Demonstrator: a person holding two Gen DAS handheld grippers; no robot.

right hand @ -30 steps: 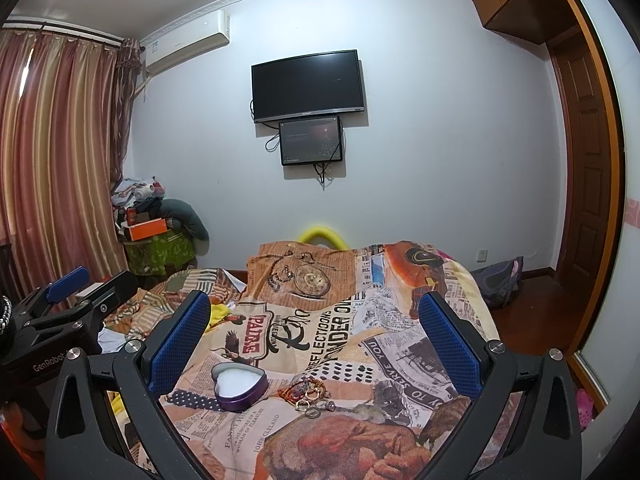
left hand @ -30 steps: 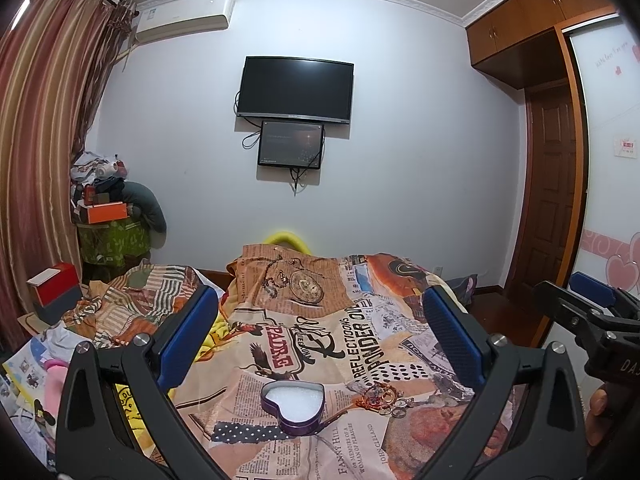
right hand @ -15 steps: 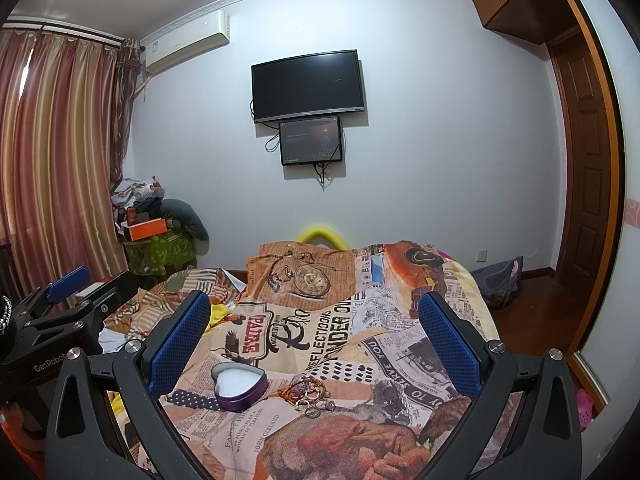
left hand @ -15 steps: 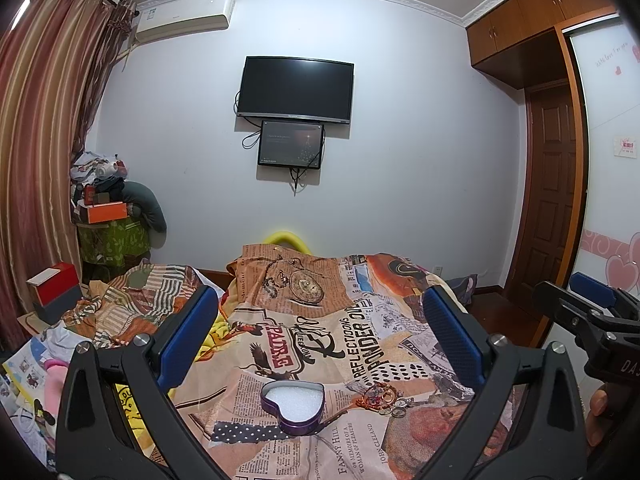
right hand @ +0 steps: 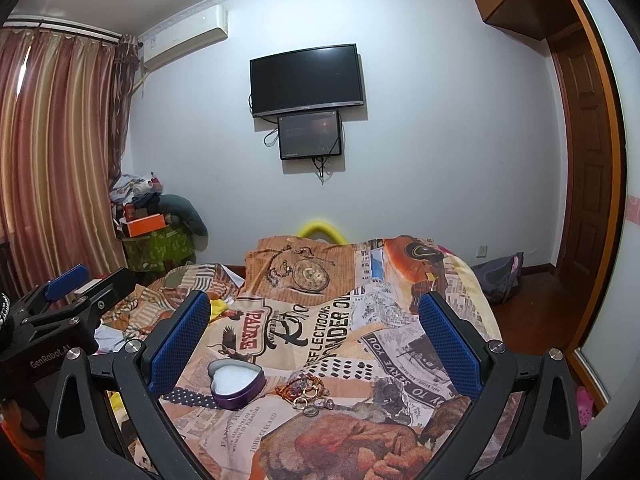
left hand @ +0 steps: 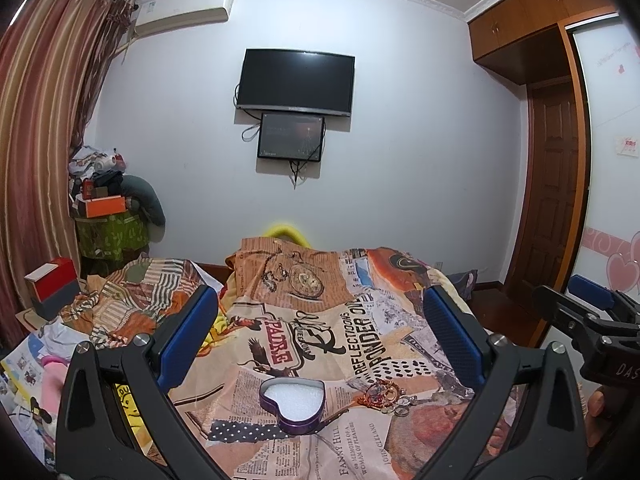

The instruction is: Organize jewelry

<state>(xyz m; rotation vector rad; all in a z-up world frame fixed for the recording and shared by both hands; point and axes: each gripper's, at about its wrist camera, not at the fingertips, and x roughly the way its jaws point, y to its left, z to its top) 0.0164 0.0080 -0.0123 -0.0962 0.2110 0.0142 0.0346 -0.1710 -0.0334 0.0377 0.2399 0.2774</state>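
A purple heart-shaped tin with white foam inside lies open on the printed bedspread; it also shows in the right wrist view. A small pile of jewelry, gold bangles and rings, lies just right of the tin; it also shows in the right wrist view. My left gripper is open and empty, held above and short of the tin. My right gripper is open and empty, above the jewelry.
The bed is covered by a newspaper-print spread. Clutter and boxes lie along the left side by the curtain. A wardrobe and door stand at the right. A TV hangs on the far wall.
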